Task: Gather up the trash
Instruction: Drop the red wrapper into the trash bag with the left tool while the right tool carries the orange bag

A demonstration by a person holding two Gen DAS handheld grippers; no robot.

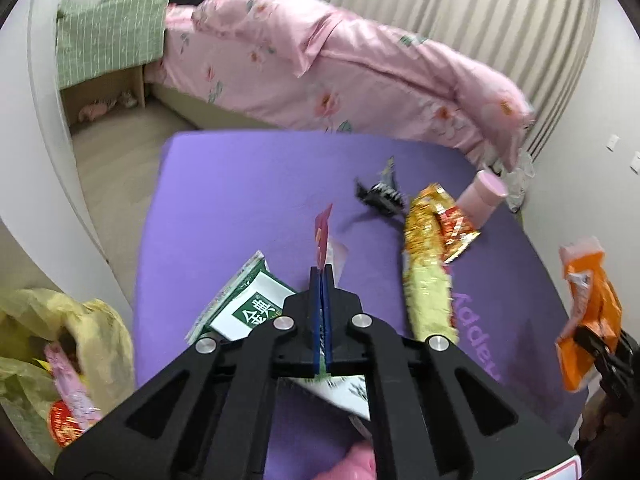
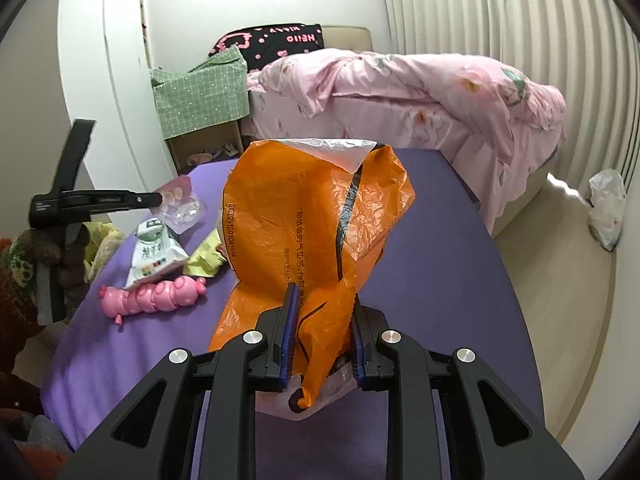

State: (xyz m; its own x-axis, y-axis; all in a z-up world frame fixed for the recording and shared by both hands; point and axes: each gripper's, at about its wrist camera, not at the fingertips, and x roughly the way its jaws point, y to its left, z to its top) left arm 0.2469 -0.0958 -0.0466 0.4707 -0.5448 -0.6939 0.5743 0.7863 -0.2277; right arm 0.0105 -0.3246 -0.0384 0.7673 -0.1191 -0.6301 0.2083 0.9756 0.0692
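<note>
Orange bag (image 2: 316,220) printed black, green-white carton (image 1: 248,308)

Each gripper (image 1: 321,276) (image 2: 324,300) is black, with blue finger pads (image 2: 289,320) and silver round screws (image 1: 283,323).

1. White walls (image 2: 192,8); pale wood-look floor (image 2: 560,280).
2. Bed (image 2: 420,120) with rumpled pink floral duvet (image 1: 340,68), against ribbed cream curtain (image 2: 500,20).
3. Black pillow with pink print (image 2: 276,42) at the headboard (image 2: 348,36).
4. Green checked cloth (image 1: 108,40) draped over open wooden nightstand (image 1: 108,96).
5. Purple-covered table (image 1: 248,200) in foreground.
6. Even, bright light.
</note>
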